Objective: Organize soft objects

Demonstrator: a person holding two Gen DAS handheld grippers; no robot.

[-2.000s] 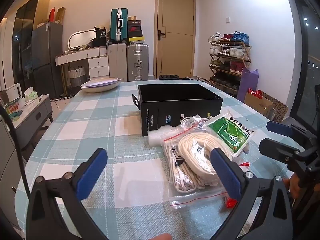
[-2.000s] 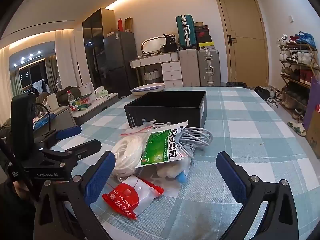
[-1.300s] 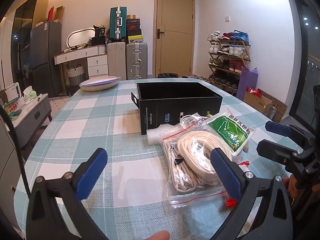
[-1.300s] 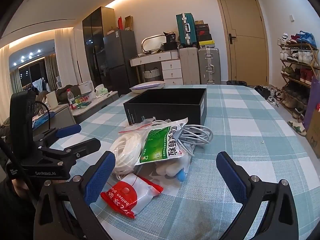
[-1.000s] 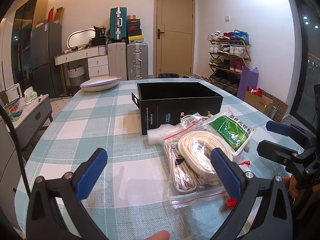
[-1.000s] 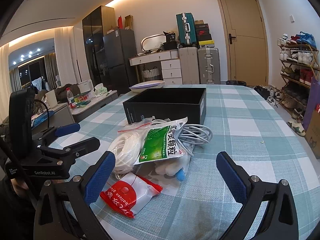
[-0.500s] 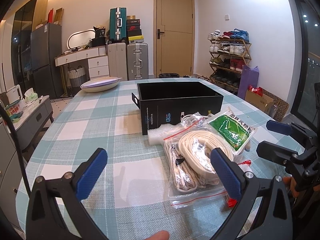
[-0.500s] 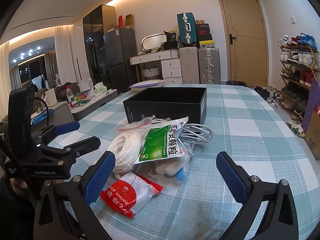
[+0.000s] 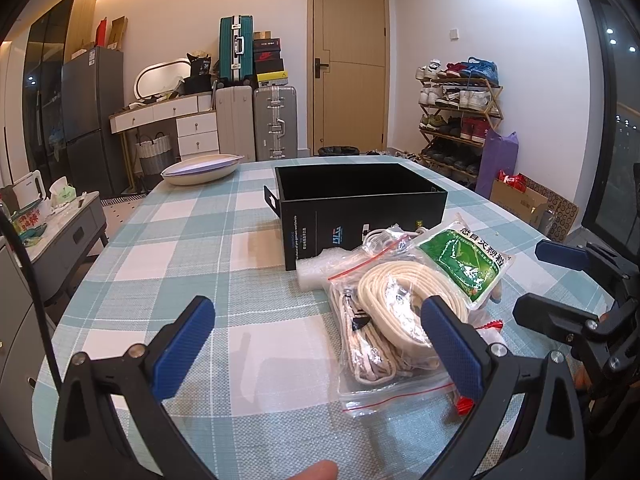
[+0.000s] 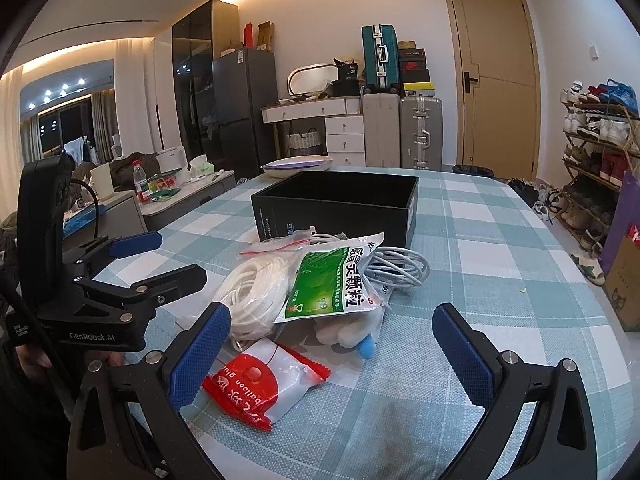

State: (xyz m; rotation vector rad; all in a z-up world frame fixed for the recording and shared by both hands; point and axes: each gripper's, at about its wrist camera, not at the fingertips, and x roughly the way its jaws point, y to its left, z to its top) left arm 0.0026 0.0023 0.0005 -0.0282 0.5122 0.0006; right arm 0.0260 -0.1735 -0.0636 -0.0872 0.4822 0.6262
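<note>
Centrally, a heap of soft packets lies on the checked table (image 9: 168, 248), just in front of the black box (image 9: 360, 204).

- Rope bag (image 9: 396, 320): clear zip bag with a red seal strip, holding a coil of cream rope and a folded strap; nearest the left claw, lying flat on the cloth.
- Green packet (image 10: 328, 280): green and white pouch with printed characters, resting tilted on top of the heap, partly over the rope bag.
- White cable (image 10: 400, 268): coiled, at the heap's far right side, touching the box's front wall.
- Red and white packet (image 10: 256, 384): flat on the table at the near edge of the heap, just beside the right claw's left finger.
- Small white soft item with a blue tip (image 10: 352, 336): tucked under the green packet; its kind cannot be told.
- Bubble-wrap piece (image 9: 316, 272): against the box front, at the heap's left.
- Black box: open-topped, upright, interior dark; contents cannot be told.
- Left claw (image 9: 318, 332): fingers spread wide apart, holding nothing, above the table left of the heap.
- Right claw (image 10: 332, 340): fingers spread wide apart, holding nothing, facing the heap.
- White oval dish (image 9: 200, 168): at the table's far edge, well apart from the heap.
</note>
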